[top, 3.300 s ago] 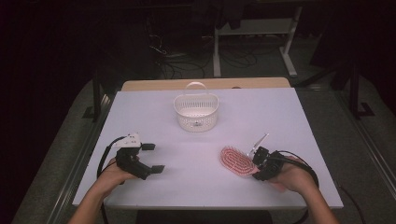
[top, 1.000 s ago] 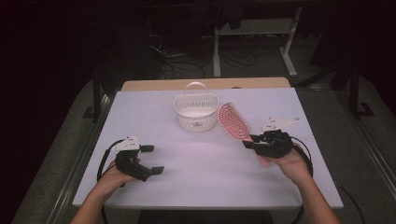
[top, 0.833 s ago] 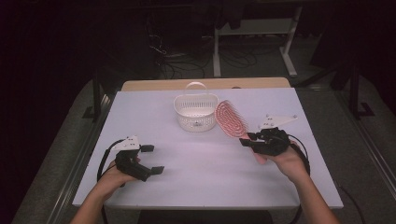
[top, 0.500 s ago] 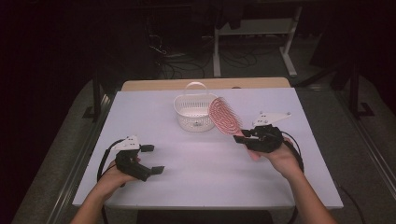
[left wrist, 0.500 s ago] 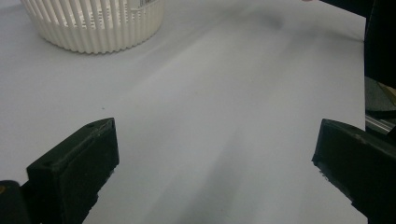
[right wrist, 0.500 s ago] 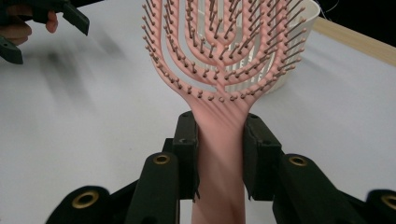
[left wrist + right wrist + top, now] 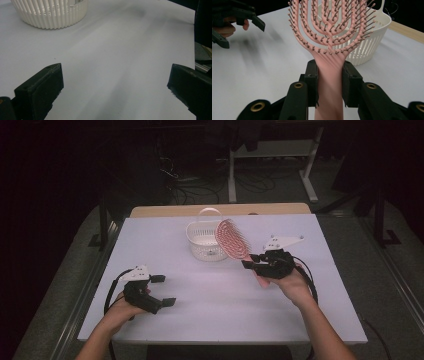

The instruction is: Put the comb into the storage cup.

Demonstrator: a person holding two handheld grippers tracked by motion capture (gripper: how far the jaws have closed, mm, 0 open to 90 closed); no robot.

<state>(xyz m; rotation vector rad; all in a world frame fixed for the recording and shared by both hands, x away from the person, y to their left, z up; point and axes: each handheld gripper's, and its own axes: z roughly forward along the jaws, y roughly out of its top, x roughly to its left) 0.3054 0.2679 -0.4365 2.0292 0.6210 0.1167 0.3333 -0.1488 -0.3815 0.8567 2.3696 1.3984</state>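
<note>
The right hand-held gripper clamps the pink hairbrush by its handle, head beside the white basket; the left hand-held gripper, nearer than the basket, gapes empty.

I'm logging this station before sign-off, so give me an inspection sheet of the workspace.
Surface: white table, bare around the things.
Job's things: pink hairbrush held aloft by its handle, head beside the white basket; the basket stands upright.
Clutter: nothing seen.
Grippers: right gripper shut on the brush handle; left gripper open, low over the table, nothing between its jaws.
Cables: black cable loops from the left gripper; another trails from the right.
Surroundings: dark room, floor cables, a white stand behind.
</note>
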